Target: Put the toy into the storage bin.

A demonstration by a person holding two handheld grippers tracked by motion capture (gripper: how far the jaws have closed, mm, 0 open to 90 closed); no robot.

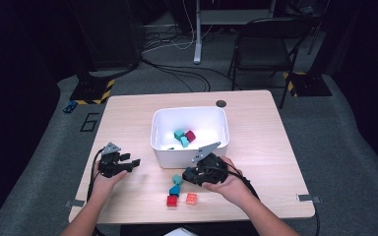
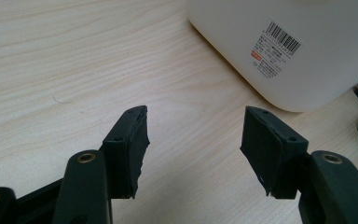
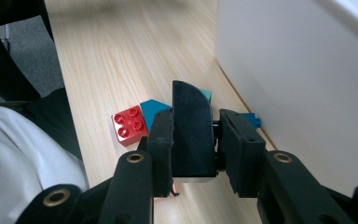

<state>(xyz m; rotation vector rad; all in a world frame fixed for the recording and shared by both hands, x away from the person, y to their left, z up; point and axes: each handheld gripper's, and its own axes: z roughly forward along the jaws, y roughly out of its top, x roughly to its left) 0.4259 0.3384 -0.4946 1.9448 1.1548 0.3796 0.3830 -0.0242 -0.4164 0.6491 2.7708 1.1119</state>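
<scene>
While the left gripper (image 2: 193, 140) rests spread and empty on the table (image 1: 256, 147), the right gripper (image 3: 193, 135) pinches a black block (image 3: 192, 135) just beside the white bin (image 3: 307, 84).

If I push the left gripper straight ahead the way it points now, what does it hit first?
Probably the white bin: its rounded corner lies ahead of the left gripper, slightly right, beyond bare table. Depth is hard to judge.

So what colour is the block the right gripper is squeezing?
Black block, best seen in the right gripper view.
</scene>
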